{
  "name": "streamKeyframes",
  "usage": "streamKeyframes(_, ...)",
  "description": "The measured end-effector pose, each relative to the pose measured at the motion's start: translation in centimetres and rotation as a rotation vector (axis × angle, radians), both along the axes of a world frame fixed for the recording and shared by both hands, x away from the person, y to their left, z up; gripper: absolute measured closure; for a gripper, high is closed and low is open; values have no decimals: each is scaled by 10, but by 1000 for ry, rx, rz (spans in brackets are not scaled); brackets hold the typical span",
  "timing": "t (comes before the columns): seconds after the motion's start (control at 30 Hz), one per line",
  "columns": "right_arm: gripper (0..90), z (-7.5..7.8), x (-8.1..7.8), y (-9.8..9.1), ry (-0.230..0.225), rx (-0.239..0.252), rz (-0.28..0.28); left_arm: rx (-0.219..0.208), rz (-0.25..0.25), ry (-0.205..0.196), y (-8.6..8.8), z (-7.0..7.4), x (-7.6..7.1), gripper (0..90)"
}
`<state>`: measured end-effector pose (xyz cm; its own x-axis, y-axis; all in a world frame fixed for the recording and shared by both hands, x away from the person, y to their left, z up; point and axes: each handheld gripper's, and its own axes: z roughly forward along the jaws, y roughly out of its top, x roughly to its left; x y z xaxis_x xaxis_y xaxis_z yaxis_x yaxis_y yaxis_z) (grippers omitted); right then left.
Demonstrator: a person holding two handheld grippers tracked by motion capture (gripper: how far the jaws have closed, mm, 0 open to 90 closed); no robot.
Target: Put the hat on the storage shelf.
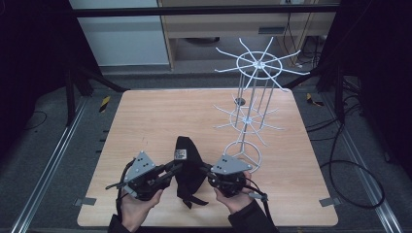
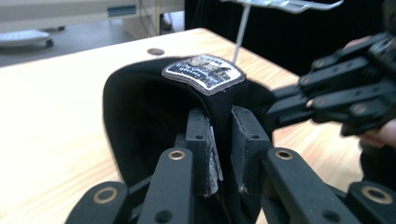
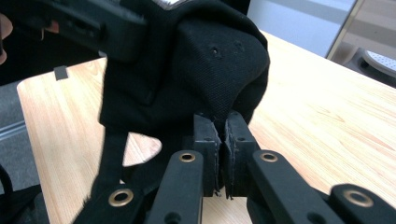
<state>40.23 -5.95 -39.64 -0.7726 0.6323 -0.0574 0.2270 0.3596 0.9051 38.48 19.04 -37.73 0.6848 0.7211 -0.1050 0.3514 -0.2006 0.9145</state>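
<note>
Cap (image 1: pixel 188 162): one, black, one label patch, held between two grippers. Left gripper (image 1: pixel 171 171) clamps one side, right gripper (image 1: pixel 206 171) pinches other. Rack (image 1: pixel 252 104): one, white wire, on table (image 1: pixel 145 121).

Pinched between the right gripper's (image 3: pixel 222 140) matt black plastic jaws is a black cap (image 3: pixel 205 65) of coarse woven cloth, dull and finely ribbed, with small stitched eyelets. Just above the left gripper's (image 2: pixel 223 140) jaws sits the cap's embroidered label (image 2: pixel 204 72), grey-edged and slightly shiny. Brass-coloured rivets gleam on the jaw links. Under them lies the table (image 1: pixel 145 126), smooth pale wood-grain with a soft sheen. Beyond the jaws stands a white-coated wire rack (image 1: pixel 252 97).
</note>
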Motion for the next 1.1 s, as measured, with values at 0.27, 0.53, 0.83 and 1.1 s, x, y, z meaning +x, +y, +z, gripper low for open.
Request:
streamKeyframes(0.27, 835, 4, 5, 44, 3, -61, 23, 9, 76, 48, 38, -15, -5, 776)
streamKeyframes(0.53, 618, -6, 13, 66, 35, -23, 45, 9, 132, 118, 67, -33, 0, 783)
streamKeyframes(0.83, 473, -16, 8, 43, 41, -1, 34, 47, 195, 139, 84, -46, 8, 774)
streamKeyframes(1.1, 414, -50, 8, 1, 103, 13, -30, 97, 245, 184, 97, -62, 16, 773)
